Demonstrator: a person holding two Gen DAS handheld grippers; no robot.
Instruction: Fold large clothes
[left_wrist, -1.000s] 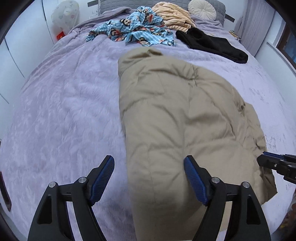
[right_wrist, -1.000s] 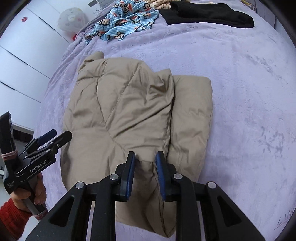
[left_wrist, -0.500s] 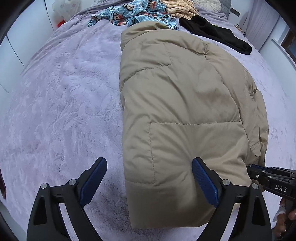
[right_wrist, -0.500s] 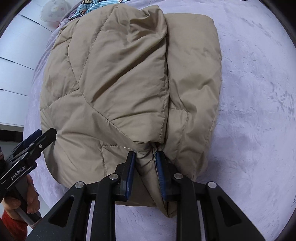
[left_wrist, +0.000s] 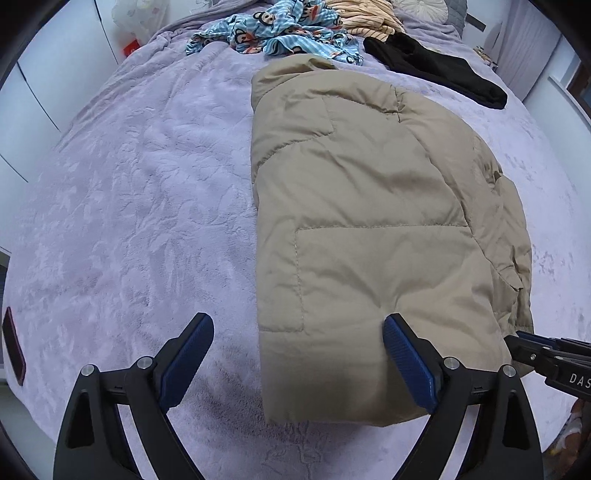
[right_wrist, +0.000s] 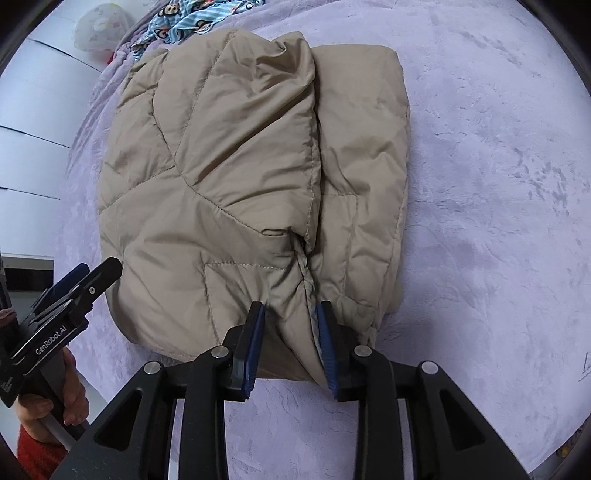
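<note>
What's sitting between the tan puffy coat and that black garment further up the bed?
Nothing: in the left wrist view a bare strip of purple bedspread separates the tan coat from the black garment.

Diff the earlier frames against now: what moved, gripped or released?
The right gripper, shut on the tan jacket's near hem earlier, has just been opening; the fabric still lies between its loosened jaws. The left gripper opened wider, holding nothing, straddling the jacket's near left edge. Both moved closer over the jacket. Unchanged: the jacket stays folded on the purple bedspread, other clothes behind.
</note>
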